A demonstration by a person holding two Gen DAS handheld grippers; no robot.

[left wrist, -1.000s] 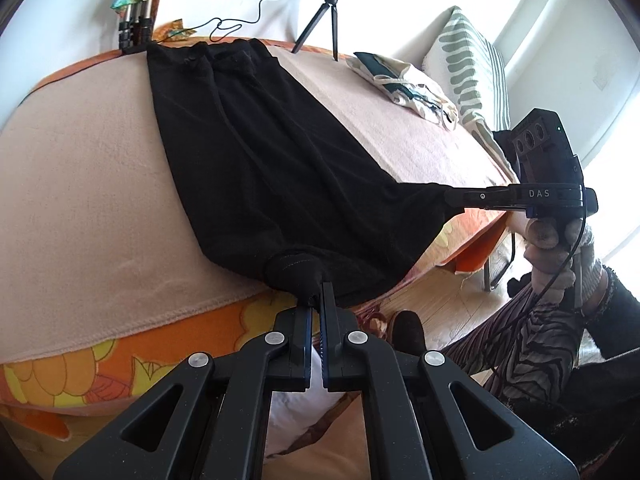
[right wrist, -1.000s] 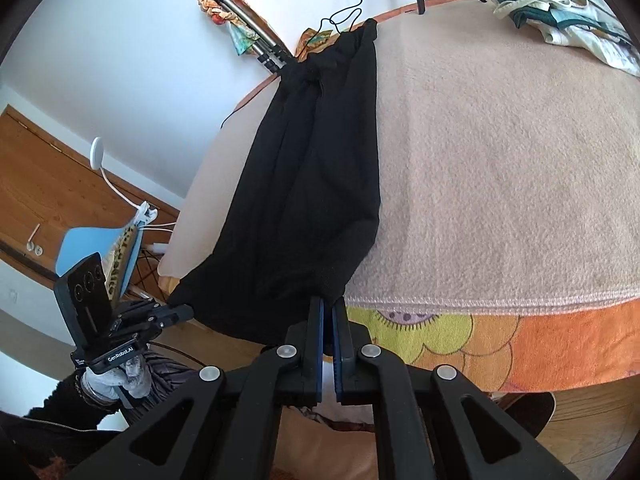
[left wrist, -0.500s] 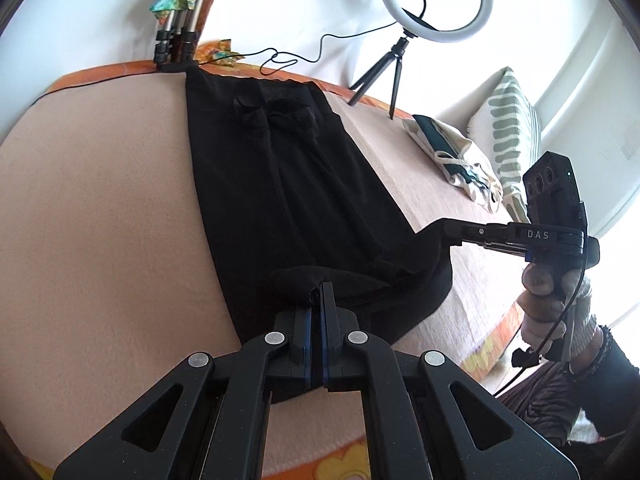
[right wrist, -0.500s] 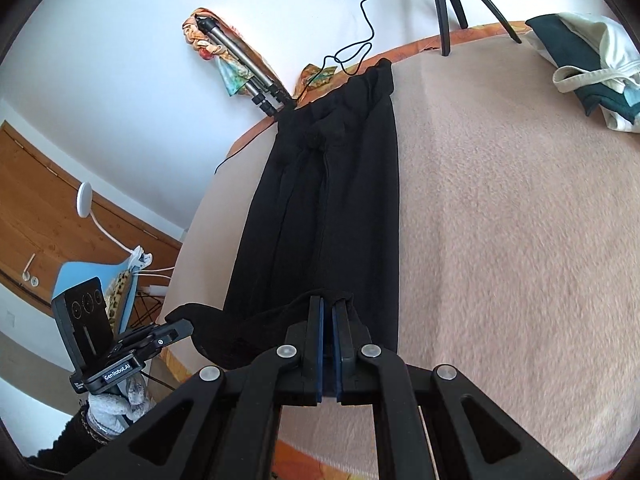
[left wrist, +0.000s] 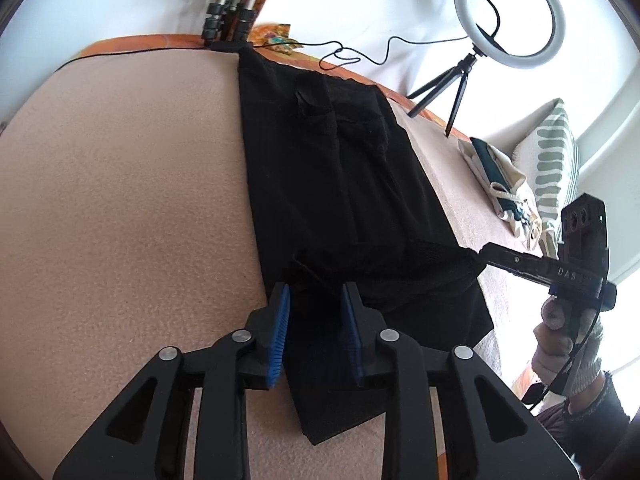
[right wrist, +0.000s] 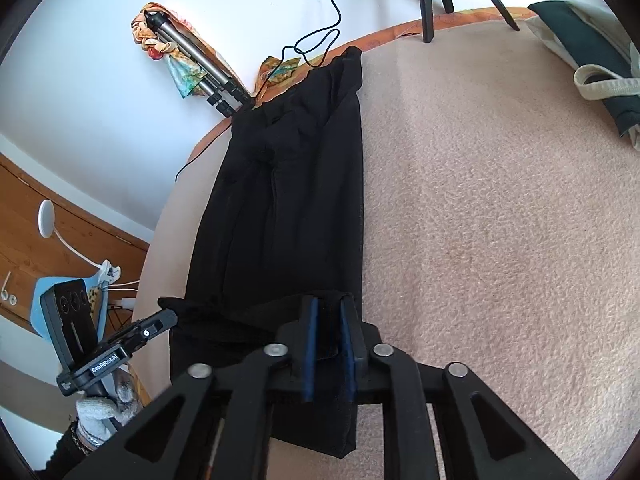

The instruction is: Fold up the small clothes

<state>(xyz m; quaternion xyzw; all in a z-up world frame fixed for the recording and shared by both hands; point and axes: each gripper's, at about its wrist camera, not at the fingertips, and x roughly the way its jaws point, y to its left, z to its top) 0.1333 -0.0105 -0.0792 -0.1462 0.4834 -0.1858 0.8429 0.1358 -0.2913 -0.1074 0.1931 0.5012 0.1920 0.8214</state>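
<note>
Both claws, left (left wrist: pixel 314 312) and right (right wrist: pixel 328 344), gape around the black garment's (left wrist: pixel 340 184) folded hem, which may spring back if snagged in withdrawal.

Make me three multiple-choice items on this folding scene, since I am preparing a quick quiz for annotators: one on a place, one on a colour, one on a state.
1. Where does the ring light stand?
A. on the far edge of the bed
B. on the floor
C. on the black garment

2. What colour is the garment being folded?
A. white
B. black
C. orange

3. How is the left gripper?
A. shut on the garment
B. shut on the pillow
C. open

Key: 1 A, the ring light stands on its tripod at the far edge of the bed. 2 B, the garment is black. 3 C, the left gripper shows a wide gap between its blue pads.
</note>
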